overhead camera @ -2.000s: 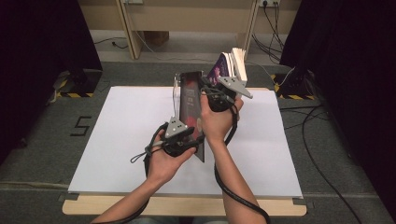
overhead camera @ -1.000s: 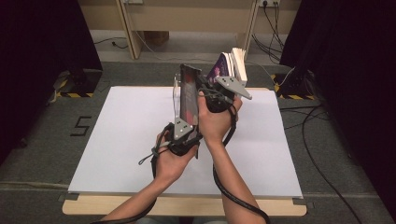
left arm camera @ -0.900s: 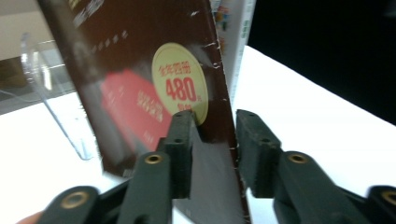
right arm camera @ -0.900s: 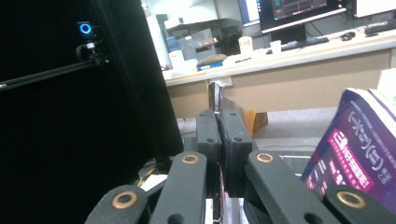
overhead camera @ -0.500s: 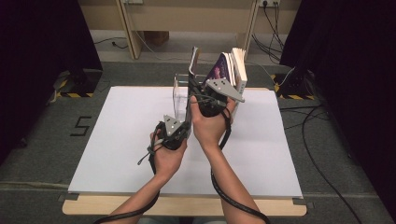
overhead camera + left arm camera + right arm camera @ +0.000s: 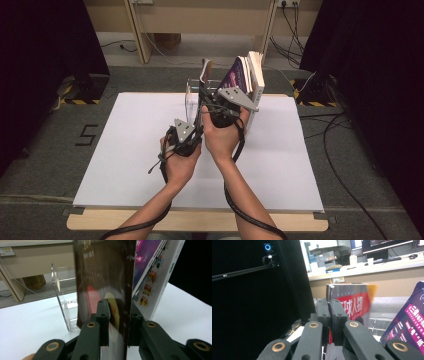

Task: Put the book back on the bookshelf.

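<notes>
A dark book [image 6: 205, 70] with a red and grey cover stands upright at the clear acrylic stand [image 6: 190, 100], just left of a leaning purple book [image 6: 235, 75]. My right gripper [image 6: 205, 95] is shut on the dark book [image 6: 354, 305] near its top, the jaws [image 6: 329, 315] pinched almost together. My left gripper [image 6: 195, 122] is lower down at the book's near edge. Its jaws have just been opening, and the book [image 6: 105, 272] sits loosely between them [image 6: 118, 322]. The purple book [image 6: 150, 277] leans close on the right.
Several more books [image 6: 256, 75] stand behind the purple one. The white table sheet [image 6: 125, 150] spreads to both sides. Black curtains [image 6: 45, 60] flank the table, cables [image 6: 340, 150] trail on the floor at the right, and wooden furniture legs [image 6: 135, 35] stand behind.
Both hands moved toward the back of the table and swung the dark book from a slant up to upright at the stand. The left gripper now sits lower on it.
</notes>
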Motion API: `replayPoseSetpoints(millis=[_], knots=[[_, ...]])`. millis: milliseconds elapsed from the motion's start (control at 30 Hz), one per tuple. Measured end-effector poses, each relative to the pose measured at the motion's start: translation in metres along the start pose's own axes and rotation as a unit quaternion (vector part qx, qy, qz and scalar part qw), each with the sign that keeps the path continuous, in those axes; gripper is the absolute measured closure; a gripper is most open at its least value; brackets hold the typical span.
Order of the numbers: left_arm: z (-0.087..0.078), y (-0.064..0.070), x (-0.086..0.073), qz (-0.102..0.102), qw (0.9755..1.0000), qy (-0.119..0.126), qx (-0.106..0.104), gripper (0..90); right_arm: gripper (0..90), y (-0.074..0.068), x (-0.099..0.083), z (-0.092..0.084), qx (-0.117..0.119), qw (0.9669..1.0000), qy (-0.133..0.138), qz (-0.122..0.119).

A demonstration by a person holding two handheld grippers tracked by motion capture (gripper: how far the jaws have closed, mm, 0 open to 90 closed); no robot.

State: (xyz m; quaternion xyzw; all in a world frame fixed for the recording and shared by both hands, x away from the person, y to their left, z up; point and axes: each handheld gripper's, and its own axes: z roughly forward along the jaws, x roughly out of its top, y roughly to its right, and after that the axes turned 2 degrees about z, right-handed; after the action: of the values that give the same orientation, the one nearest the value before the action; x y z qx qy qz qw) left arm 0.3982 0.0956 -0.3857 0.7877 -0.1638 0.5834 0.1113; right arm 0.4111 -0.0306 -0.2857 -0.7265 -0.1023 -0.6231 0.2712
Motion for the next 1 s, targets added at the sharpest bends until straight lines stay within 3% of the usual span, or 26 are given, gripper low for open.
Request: replayPoseSetpoints(millis=[200, 300, 367, 567, 700, 767, 900, 1000], knots=[[-0.001, -0.002, 0.001, 0.008, 0.9999, 0.006, 0.003, 74.9, 87.8, 0.001, 0.0, -0.001, -0.001, 1.0, 0.001, 0.001], [0.0, -0.005, -0.001, 0.005, 0.9999, 0.009, 0.0, 84.9, 87.1, 0.001, -0.001, 0.0, 0.002, 1.0, -0.002, 0.003], [0.001, -0.006, -0.003, 0.001, 0.9999, 0.011, -0.003, 86.1, 86.6, -0.001, -0.001, 0.001, 0.004, 1.0, -0.008, -0.001], [0.003, -0.009, -0.007, 0.0, 0.9993, 0.036, 0.014, 86.4, 85.1, -0.003, -0.001, 0.005, 0.021, 0.9995, -0.014, -0.02], [0.003, -0.015, -0.003, 0.005, 0.9984, 0.047, 0.03, 86.6, 74.0, -0.005, 0.001, 0.002, 0.029, 0.9987, -0.015, -0.038], [0.002, -0.017, -0.003, 0.004, 0.9982, 0.05, 0.034, 86.6, 70.7, 0.0, 0.002, -0.002, 0.039, 0.9989, -0.014, -0.024], [0.002, -0.022, -0.004, -0.002, 0.998, 0.05, 0.038, 86.6, 68.8, 0.015, -0.002, -0.017, 0.033, 0.9988, -0.024, -0.028], [0.002, -0.024, -0.004, -0.003, 0.998, 0.05, 0.039, 86.6, 67.7, 0.035, -0.014, -0.029, 0.012, 0.9983, -0.047, -0.033]])
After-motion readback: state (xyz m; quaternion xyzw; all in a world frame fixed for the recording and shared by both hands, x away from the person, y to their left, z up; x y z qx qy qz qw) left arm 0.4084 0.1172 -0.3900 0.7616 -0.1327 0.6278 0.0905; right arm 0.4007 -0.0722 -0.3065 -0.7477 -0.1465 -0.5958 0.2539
